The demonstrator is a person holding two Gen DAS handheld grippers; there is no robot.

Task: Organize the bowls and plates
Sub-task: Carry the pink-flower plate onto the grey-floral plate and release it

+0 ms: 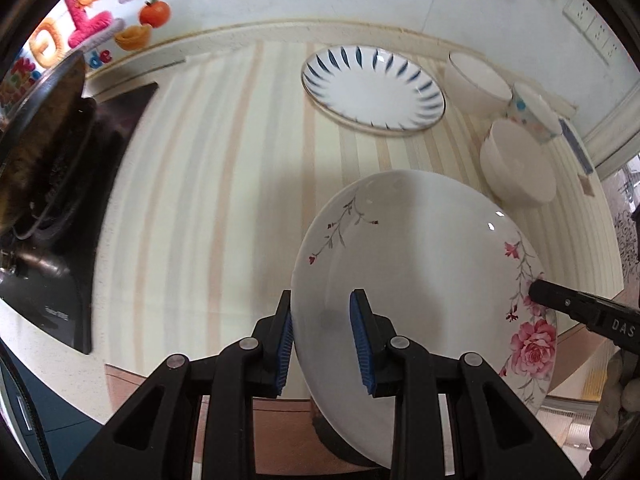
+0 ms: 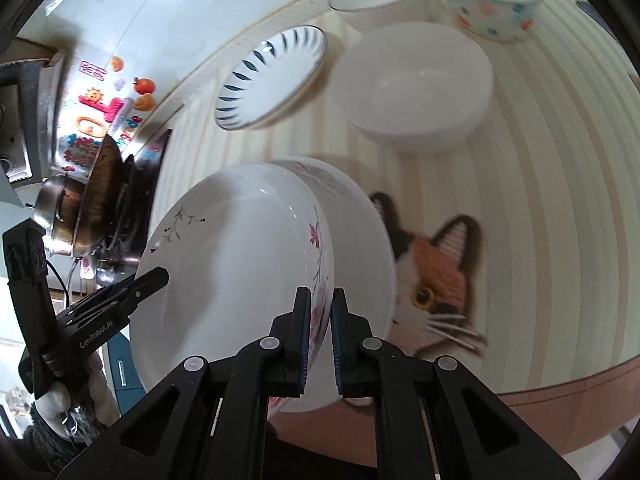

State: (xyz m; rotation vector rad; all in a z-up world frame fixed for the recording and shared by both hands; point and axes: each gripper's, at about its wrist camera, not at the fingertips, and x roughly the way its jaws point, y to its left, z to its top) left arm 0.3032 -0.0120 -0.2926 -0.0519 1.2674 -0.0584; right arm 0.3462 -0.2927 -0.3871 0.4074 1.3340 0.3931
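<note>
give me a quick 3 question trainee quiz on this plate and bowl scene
1. True or false: the white plate with pink roses is lying flat on the striped cloth.
2. Which gripper's fingers are set wide apart around the rose plate's rim: the left gripper or the right gripper?
3. Multiple choice: the white plate with blue dashes is A) stacked in a bowl, B) alone on the cloth near the wall, C) held by a gripper.

Key: 1. False, it is tilted up between the two grippers. 2. The left; the right is pinched on the rim. 3. B.
</note>
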